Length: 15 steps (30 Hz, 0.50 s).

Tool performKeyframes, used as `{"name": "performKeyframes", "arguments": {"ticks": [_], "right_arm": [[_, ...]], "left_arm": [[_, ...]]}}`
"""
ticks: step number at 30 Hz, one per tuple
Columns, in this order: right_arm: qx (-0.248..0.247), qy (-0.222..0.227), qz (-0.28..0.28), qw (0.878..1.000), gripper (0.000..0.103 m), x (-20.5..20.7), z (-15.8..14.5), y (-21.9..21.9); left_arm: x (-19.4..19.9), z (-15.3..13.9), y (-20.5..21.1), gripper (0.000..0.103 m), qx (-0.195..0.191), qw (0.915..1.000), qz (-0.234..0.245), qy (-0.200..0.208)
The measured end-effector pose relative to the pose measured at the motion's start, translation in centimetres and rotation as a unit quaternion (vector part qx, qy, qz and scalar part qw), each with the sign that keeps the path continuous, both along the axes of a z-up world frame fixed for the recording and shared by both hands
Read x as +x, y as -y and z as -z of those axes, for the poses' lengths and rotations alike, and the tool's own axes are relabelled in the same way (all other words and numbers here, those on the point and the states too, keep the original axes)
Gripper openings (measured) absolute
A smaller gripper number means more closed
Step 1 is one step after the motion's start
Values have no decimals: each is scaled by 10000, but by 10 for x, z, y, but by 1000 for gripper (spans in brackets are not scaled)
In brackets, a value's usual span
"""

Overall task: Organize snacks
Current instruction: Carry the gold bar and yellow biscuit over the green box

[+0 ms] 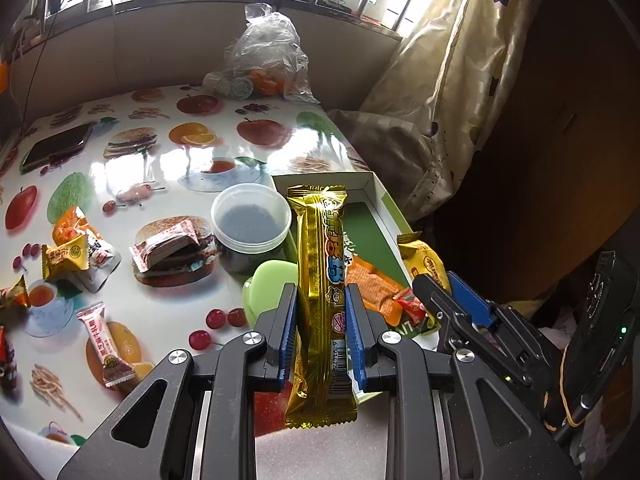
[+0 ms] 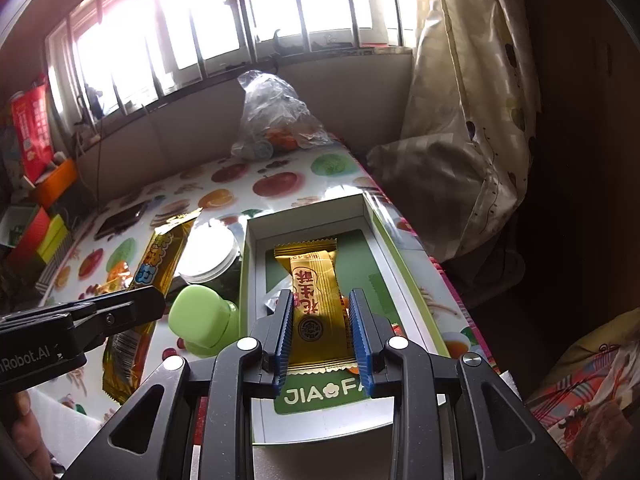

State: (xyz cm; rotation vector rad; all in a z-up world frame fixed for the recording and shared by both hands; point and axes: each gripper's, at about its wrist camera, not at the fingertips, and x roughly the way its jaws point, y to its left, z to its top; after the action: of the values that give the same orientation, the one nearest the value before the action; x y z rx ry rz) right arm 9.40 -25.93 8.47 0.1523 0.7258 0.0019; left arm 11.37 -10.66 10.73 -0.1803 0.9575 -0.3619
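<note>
Both grippers, left [image 1: 321, 316] and right [image 2: 322, 320], are black angular frames with silver screws and ribbed blue jaw pads; one housing bears white "Robot.AI" lettering.

The gold snack bar [image 1: 320, 300] hides part of the box [image 1: 376, 196] floor in the left wrist view. The yellow snack packet [image 2: 318, 304] covers the box's green print in the right wrist view. The plastic bag [image 1: 268, 56] blurs its contents. A red packet [image 1: 6, 356] is cut off at the left edge.

Left claw [image 1: 321, 300] clamps gold snack bar [image 1: 320, 280] beside white box [image 1: 376, 196]
</note>
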Motion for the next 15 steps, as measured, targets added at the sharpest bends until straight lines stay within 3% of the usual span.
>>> {"name": "performKeyframes", "arguments": {"ticks": [15], "right_arm": [[-5,-351,227,9991,26,20,37,39]], "left_arm": [[25,32,46,24,-16,9991,221,-371]]}}
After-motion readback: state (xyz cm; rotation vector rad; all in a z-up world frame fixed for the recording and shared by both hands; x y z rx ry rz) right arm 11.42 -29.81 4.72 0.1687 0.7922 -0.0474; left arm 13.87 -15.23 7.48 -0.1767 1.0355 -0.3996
